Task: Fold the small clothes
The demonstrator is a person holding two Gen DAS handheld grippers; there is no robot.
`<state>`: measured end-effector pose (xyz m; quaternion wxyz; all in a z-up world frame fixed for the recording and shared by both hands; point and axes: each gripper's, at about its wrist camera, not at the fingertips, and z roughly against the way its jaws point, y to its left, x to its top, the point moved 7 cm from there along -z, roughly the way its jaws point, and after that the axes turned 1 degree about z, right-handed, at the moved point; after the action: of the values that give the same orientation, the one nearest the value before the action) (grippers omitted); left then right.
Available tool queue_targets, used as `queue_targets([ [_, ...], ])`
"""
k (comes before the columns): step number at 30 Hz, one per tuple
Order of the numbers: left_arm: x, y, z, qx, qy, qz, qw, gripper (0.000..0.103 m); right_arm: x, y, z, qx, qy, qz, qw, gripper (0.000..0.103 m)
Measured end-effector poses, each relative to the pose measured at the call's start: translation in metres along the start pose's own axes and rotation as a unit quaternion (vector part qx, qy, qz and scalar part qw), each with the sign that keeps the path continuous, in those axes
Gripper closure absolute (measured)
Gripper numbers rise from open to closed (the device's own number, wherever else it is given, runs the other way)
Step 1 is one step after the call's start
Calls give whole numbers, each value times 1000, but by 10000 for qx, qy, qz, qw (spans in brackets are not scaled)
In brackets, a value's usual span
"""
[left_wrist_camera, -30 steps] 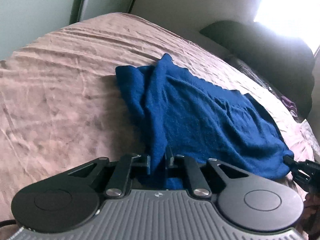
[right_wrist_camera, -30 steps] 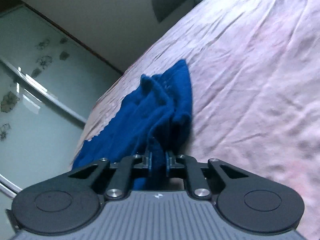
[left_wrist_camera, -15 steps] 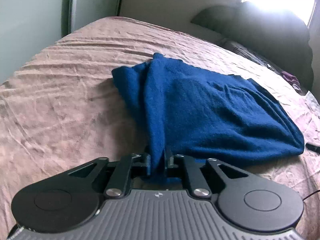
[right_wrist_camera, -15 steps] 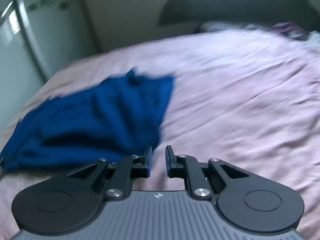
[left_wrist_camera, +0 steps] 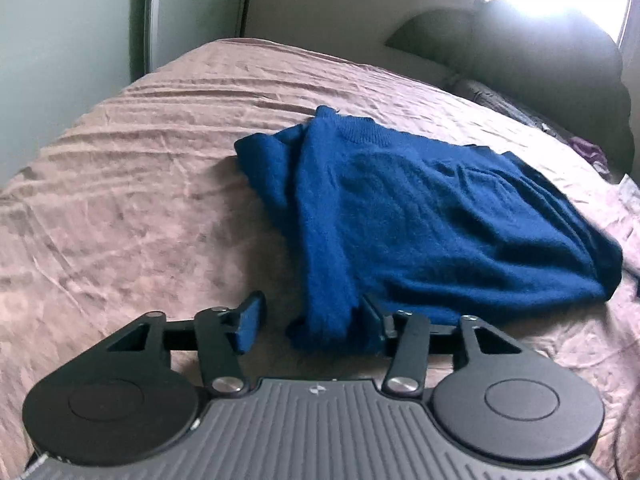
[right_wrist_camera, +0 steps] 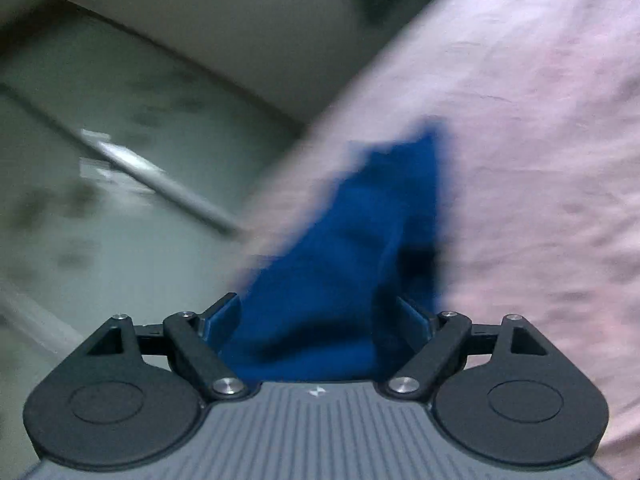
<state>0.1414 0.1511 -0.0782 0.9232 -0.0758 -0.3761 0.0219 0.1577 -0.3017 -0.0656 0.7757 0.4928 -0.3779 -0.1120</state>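
Note:
A dark blue knit sweater [left_wrist_camera: 432,216] lies folded over on the pink bed sheet [left_wrist_camera: 132,208]. My left gripper [left_wrist_camera: 312,316] is open just above the sheet; the sweater's near corner lies between its fingers, against the right one. In the blurred right wrist view, my right gripper [right_wrist_camera: 320,320] is open and the sweater [right_wrist_camera: 360,256] fills the gap between its spread fingers. Whether the fingers touch the cloth is unclear.
A dark headboard or cushion [left_wrist_camera: 532,64] stands at the far right of the bed, with a small purple item [left_wrist_camera: 584,148] near it. A pale wardrobe door [left_wrist_camera: 72,40] and wall lie beyond the bed's left edge.
Both grippers have opened; each was shut on the sweater a second ago. The sweater has dropped flat onto the sheet. The right gripper swung away and back toward the cloth.

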Motion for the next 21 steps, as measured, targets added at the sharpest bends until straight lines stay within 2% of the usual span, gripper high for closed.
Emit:
queue_targets([
  [1,0,-1,1,4,-8,-21,10000,51,6,12,12,-63,-315,252,9992,20],
  [2,0,-1,1,6,-16,-48,10000,52,13,18,23,-679,-617,583,9941,20],
  [3,0,-2,1,21,-21,-74,10000,54,19,22,31,-1607,-865,1027,9778,20],
  [4,0,-3,1,34,-23,-97,9999,55,23,28,36,-2735,-1055,1682,9411,18],
  [5,0,-4,0,42,-29,-117,9999,55,22,34,35,-3367,-1114,2198,9088,18],
  [6,-1,-5,-1,61,-38,-147,9999,55,18,40,29,-3634,-1039,2634,8876,18],
  [7,-2,-6,-2,85,-45,-167,9998,55,9,48,19,-3443,-833,2871,8900,18],
  [9,-3,-7,-3,139,-64,-200,9997,55,-10,57,-4,-2430,-283,2722,9306,19],
  [10,-3,-7,-3,149,-71,-213,9996,55,-18,58,-15,-1949,34,2544,9473,19],
  [11,-3,-7,-2,154,-74,-222,9996,55,-27,55,-28,-1650,353,2374,9566,19],
  [12,-3,-7,-2,155,-74,-232,9996,56,-33,47,-39,-1663,595,2294,9572,19],
  [13,-3,-6,-1,158,-71,-236,9996,60,-37,36,-47,-1913,787,2281,9514,19],
  [14,-4,-4,0,155,-68,-230,9996,61,-40,21,-50,-2379,957,2301,9388,20],
  [16,-4,0,3,133,-56,-195,9997,65,-44,19,-43,-2486,909,2590,9289,20],
  [17,-4,1,4,116,-50,-176,9998,65,-45,23,-38,-2676,870,2718,9203,19],
  [19,-3,1,5,96,-52,-186,9998,67,-41,31,-28,-3469,498,3152,8820,19],
  [20,-3,-1,4,95,-49,-220,9997,68,-41,42,-25,-3577,288,3390,8697,18],
  [21,-4,-2,4,108,-49,-240,9996,69,-42,51,-25,-3364,225,3450,8759,18],
])
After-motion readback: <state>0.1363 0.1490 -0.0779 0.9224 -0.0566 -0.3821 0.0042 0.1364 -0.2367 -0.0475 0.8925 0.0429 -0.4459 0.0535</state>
